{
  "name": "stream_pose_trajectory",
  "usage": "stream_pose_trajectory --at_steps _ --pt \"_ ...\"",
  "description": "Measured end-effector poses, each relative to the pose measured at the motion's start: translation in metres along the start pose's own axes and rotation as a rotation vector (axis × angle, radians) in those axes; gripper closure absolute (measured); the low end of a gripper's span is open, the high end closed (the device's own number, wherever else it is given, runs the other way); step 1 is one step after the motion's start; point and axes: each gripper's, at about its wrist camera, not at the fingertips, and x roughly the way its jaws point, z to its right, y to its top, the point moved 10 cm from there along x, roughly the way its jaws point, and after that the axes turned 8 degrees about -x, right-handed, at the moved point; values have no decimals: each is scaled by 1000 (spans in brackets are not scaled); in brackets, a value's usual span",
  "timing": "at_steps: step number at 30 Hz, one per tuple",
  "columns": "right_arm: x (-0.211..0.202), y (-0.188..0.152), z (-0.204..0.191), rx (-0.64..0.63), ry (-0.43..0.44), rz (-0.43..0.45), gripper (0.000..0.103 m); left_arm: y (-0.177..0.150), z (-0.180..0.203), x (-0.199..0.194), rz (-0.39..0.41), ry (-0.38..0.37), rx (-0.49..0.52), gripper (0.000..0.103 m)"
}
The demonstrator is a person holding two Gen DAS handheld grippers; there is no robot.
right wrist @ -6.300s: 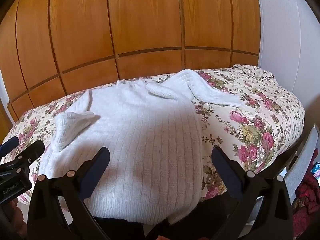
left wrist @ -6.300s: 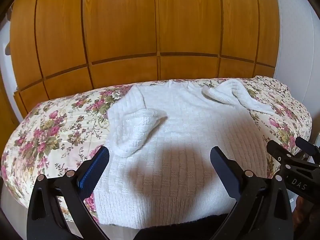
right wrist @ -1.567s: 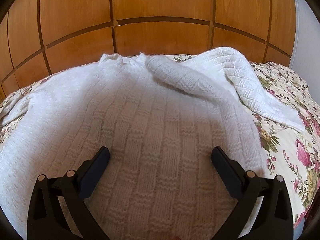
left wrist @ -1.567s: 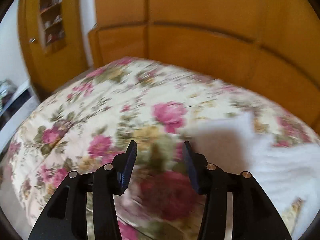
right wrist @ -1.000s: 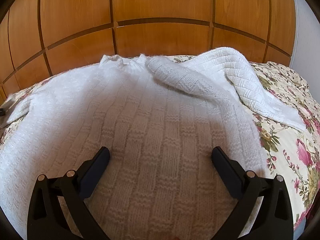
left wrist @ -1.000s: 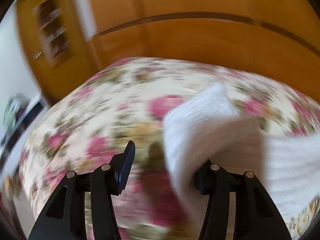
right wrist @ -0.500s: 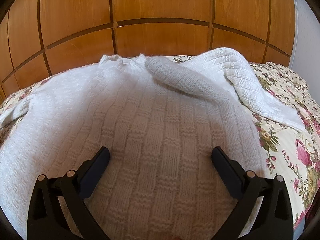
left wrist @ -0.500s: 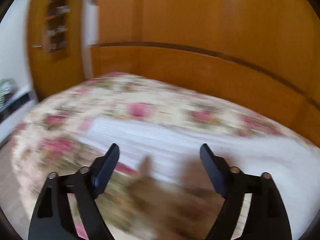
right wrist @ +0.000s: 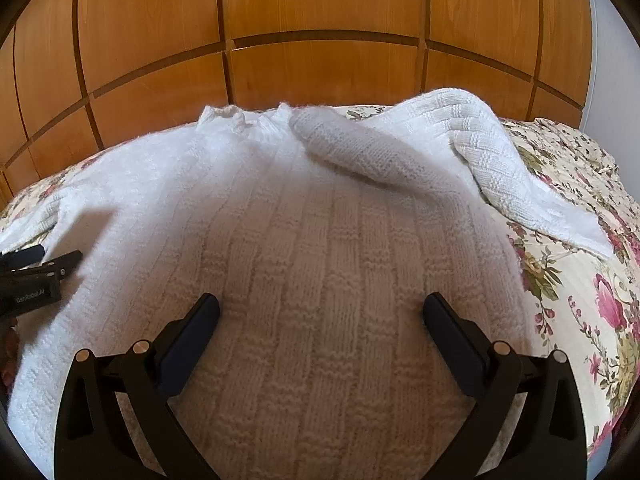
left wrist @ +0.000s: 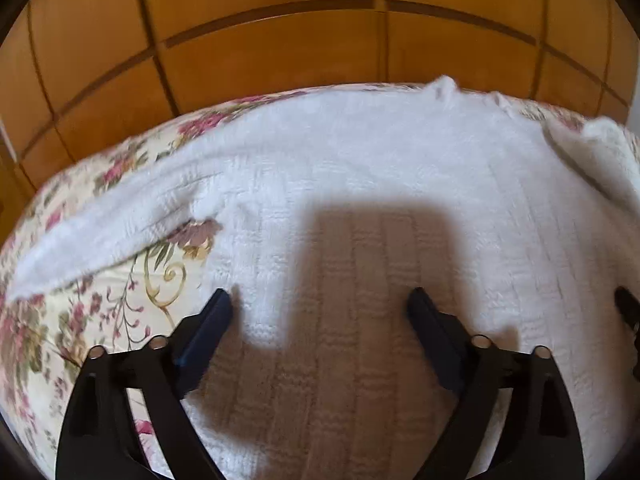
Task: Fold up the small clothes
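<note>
A white knitted sweater (right wrist: 320,240) lies flat on the floral bedspread (right wrist: 580,288), collar (right wrist: 240,118) toward the wooden wall. Its left sleeve (left wrist: 100,224) lies stretched out to the left over the bedspread. Its right sleeve (right wrist: 460,148) is bunched and folded near the collar, its cuff trailing right. My left gripper (left wrist: 320,320) is open and empty above the sweater's left body (left wrist: 360,220). My right gripper (right wrist: 320,320) is open and empty above the sweater's middle. The left gripper also shows at the left edge of the right wrist view (right wrist: 28,276).
A wooden panelled wall (right wrist: 320,40) stands right behind the bed. The bedspread (left wrist: 80,320) drops off at the left and right edges. A white wall (right wrist: 612,60) is at the far right.
My left gripper pulled the left sleeve out to the left, let it go, opened and swung back over the sweater's body. The right gripper has not moved.
</note>
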Motion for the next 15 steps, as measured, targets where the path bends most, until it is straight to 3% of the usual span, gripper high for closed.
stream_pose_trajectory --at_steps 5,8,11,15 --pt "-10 3 4 13 -25 36 2 -2 -8 2 -7 -35 -51 7" --pt "-24 8 21 93 -5 80 2 1 -12 6 -9 -34 -54 6" --pt "-32 9 63 193 -47 94 4 -1 -8 4 -6 -31 -51 5" --pt "-21 -5 141 380 -96 28 17 1 -7 3 -5 -32 -54 5"
